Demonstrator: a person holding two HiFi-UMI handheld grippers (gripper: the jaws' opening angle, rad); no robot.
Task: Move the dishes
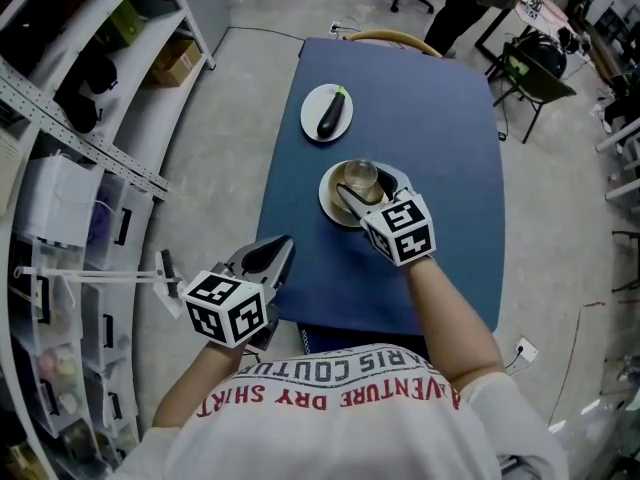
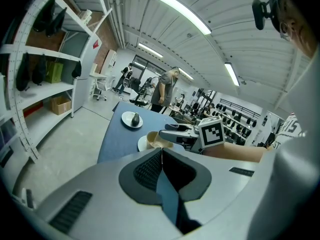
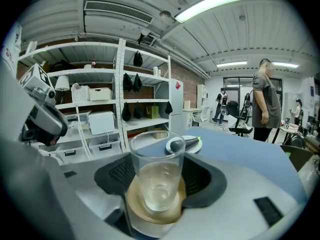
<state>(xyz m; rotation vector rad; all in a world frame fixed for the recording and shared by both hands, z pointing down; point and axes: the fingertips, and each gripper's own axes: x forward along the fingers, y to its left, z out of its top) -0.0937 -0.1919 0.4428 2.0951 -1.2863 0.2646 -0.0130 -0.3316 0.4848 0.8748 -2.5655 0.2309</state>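
The glass (image 3: 157,176) stands on a tan saucer (image 3: 134,208) atop a white plate (image 1: 325,196) at the middle of the counter (image 1: 445,118). Your right gripper (image 1: 362,182) clamps the glass from both sides. A second plate (image 1: 312,108), bearing a dark aubergine (image 1: 333,115), lies toward the far edge. Your left gripper (image 1: 283,246), jaws together and empty, hovers at the near left corner.

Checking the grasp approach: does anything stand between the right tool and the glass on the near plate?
Nothing visible does. The glass already stands between the jaws of the right tool, and the pads seem to touch its sides. It rests on a tan dish on the white plate.
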